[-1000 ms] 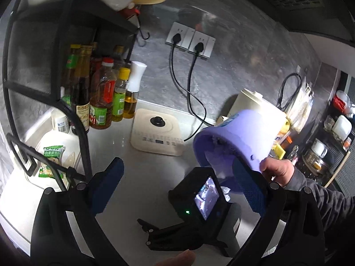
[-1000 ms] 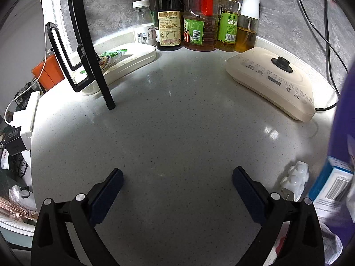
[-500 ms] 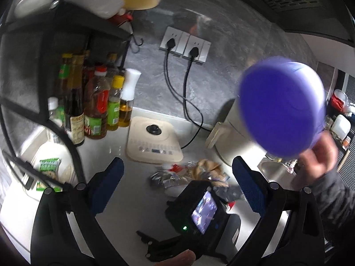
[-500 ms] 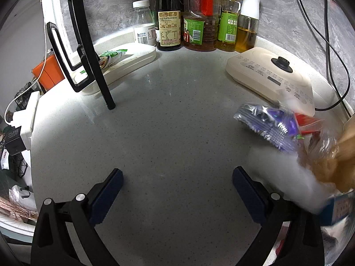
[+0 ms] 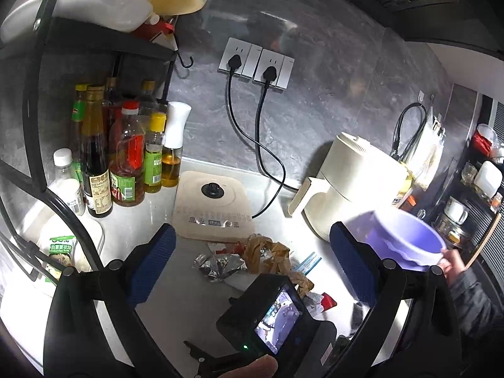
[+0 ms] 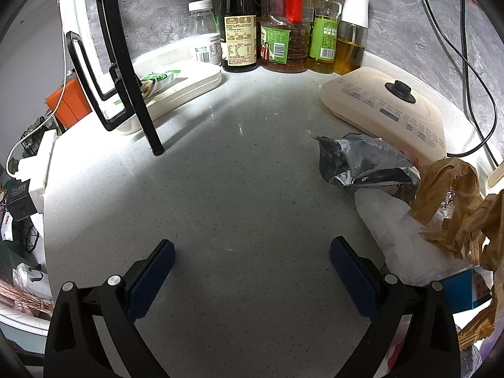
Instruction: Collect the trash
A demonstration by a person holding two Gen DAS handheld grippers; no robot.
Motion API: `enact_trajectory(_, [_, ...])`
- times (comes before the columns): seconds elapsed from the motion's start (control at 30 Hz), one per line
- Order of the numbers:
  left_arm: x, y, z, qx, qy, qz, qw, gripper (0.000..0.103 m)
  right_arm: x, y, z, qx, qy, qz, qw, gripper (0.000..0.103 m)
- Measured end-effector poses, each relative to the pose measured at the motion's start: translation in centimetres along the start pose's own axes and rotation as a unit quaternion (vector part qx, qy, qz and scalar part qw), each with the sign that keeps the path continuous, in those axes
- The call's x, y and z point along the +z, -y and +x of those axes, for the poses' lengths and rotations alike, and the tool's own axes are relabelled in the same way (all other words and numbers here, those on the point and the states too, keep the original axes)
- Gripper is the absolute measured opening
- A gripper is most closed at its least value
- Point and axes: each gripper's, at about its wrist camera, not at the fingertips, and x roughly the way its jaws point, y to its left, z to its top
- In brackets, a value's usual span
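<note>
Two black claws with blue pads sit nearest, each seen from its own camera. The left claw (image 5: 250, 260) has its pads wide apart and holds nothing; it hangs above the desk (image 5: 176, 296). The right claw (image 6: 250, 272) is also spread apart and empty, resting low over the speckled grey desk (image 6: 220, 195).

Just beyond the claws lies the trash, heaped on the desk to the right: a crumpled silver foil bag (image 6: 365, 163), a white plastic bag (image 6: 406, 236) touching it, brown crumpled paper (image 6: 453, 198) on top, and a blue carton (image 6: 466, 289) at the edge.

At the right, a hand (image 5: 452, 263) holds a purple basin (image 5: 406, 236) tilted in the air.

Farther back sit a cream flat appliance (image 5: 212, 209), a cream kettle (image 5: 356, 189), and a cluster of bottles (image 5: 126, 163) against the grey wall (image 5: 330, 94).
</note>
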Motion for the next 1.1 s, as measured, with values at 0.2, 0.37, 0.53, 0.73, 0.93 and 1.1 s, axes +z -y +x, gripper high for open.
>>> enact_trajectory(0.2, [-0.4, 0.0, -1.0, 0.001, 0.003, 0.007, 1.0, 0.097, 0.0, 0.0, 0.0, 0.0, 0.0, 0.0, 1.0, 0.096])
enact_trajectory(0.37, [-1.1, -1.5, -1.7, 0.005, -0.006, -0.004, 1.0, 0.097, 0.0, 0.0, 0.0, 0.0, 0.0, 0.0, 1.0, 0.096])
enact_trajectory(0.53, [-1.5, -2.5, -2.8, 0.0, -0.008, 0.006, 1.0, 0.097, 0.0, 0.0, 0.0, 0.0, 0.0, 0.0, 1.0, 0.096])
enact_trajectory(0.73, [-2.3, -4.3, -3.3, -0.008, -0.016, -0.01, 0.9998, 0.097, 0.0, 0.0, 0.0, 0.0, 0.0, 0.0, 1.0, 0.096])
enact_trajectory(0.93, [-2.7, -4.6, -3.7, -0.016, -0.022, -0.003, 0.9996, 0.097, 0.2, -0.1, 0.1, -0.006, 0.0, 0.006, 1.0, 0.096])
enact_trajectory(1.1, [-2.3, -4.3, -6.1, 0.004, 0.009, -0.002, 1.0, 0.097, 0.2, 0.0, 0.1, -0.005, 0.0, 0.007, 1.0, 0.096])
